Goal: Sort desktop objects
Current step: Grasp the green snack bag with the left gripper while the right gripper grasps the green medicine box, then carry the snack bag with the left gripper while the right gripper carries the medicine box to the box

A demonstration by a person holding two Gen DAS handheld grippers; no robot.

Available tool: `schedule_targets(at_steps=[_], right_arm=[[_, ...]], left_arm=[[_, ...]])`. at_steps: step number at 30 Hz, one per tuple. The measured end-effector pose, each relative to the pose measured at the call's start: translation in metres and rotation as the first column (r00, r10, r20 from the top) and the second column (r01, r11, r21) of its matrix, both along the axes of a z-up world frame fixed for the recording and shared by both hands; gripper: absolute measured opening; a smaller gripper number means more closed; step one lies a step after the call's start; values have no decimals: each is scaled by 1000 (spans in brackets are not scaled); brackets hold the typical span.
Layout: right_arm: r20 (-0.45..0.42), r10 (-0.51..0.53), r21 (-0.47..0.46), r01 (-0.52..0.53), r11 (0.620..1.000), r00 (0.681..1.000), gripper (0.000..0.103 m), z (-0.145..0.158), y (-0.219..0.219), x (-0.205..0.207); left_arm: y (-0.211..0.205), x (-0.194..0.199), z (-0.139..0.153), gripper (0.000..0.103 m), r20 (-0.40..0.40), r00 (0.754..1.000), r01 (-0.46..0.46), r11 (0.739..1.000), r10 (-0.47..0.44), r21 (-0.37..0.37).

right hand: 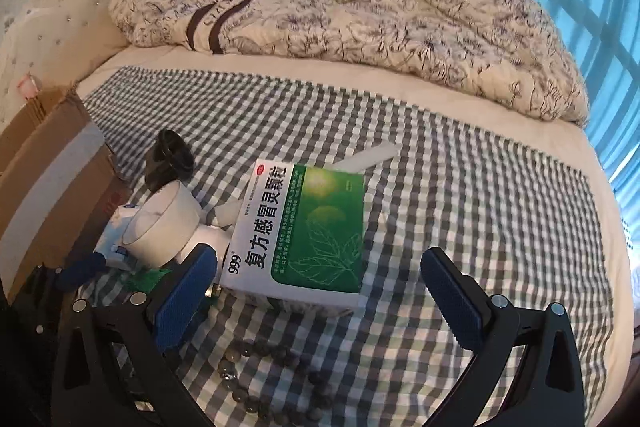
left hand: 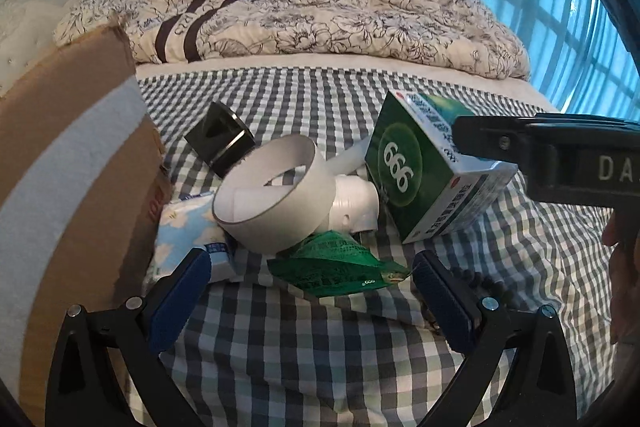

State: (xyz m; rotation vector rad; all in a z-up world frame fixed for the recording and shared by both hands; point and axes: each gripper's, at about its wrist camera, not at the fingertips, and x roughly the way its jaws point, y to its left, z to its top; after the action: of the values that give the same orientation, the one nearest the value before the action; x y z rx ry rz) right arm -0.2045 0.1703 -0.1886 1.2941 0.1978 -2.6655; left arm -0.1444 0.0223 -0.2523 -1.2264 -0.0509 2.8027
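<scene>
The green medicine box [right hand: 304, 235] lies on the checked bed cloth [right hand: 460, 207], just beyond the right tongs [right hand: 320, 291] — wide open, holding nothing. Its long axis runs near-to-far between the pads. The left tongs [left hand: 312, 291] are also open and empty — further left, facing the green sachet [left hand: 340, 269].

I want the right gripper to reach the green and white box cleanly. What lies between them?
In the right wrist view, only bare checked cloth lies between the open right gripper and the box.
</scene>
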Motion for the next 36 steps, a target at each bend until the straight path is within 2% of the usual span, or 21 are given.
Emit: schedule_targets(at_steps=[3, 4, 7, 9, 10, 12, 14, 16, 17, 18, 27, 36], right_arm=[[42, -16, 1, 16, 1000, 999, 103, -11, -3, -6], [52, -15, 9, 14, 1000, 999, 103, -14, -5, -9], [75, -20, 32, 18, 999, 997, 103, -23, -10, -15], [89, -28, 48, 24, 999, 996, 103, -28, -11, -18], [95, -30, 51, 25, 998, 995, 103, -31, -10, -20], [97, -40, 34, 37, 999, 994, 102, -33, -7, -22], [104, -59, 4, 59, 998, 993, 102, -35, -2, -23], [107, -65, -10, 67, 998, 992, 97, -36, 0, -24], [105, -63, -20, 66, 998, 992, 86, -35, 1, -24], [106, -63, -26, 66, 997, 992, 78, -35, 1, -24], [97, -71, -39, 76, 996, 993, 77, -32, 2, -19], [14, -78, -106, 79, 991, 997, 77, -1, 13, 0]], left_arm=[[0, -6, -8, 98, 41, 999, -22, 1000, 23, -10], [1, -8, -10, 91, 54, 998, -23, 1000, 24, -15], [5, -8, -12, 85, 51, 998, -21, 999, 23, -35], [9, -9, -12, 74, 53, 998, -11, 999, 14, -39], [10, -10, -13, 64, 60, 998, -1, 999, 3, -33], [13, -11, -15, 61, 66, 998, 10, 999, -7, -42], [15, -12, -14, 52, 57, 998, 17, 999, -14, -46], [17, -11, -13, 48, 53, 998, 22, 999, -20, -45], [18, -10, -13, 46, 49, 999, 25, 999, -23, -46], [18, -10, -12, 45, 46, 999, 29, 998, -26, -48], [16, -7, -6, 42, 24, 1000, 21, 999, -20, -45], [4, -3, 13, 42, -16, 1000, -9, 999, 8, -36]])
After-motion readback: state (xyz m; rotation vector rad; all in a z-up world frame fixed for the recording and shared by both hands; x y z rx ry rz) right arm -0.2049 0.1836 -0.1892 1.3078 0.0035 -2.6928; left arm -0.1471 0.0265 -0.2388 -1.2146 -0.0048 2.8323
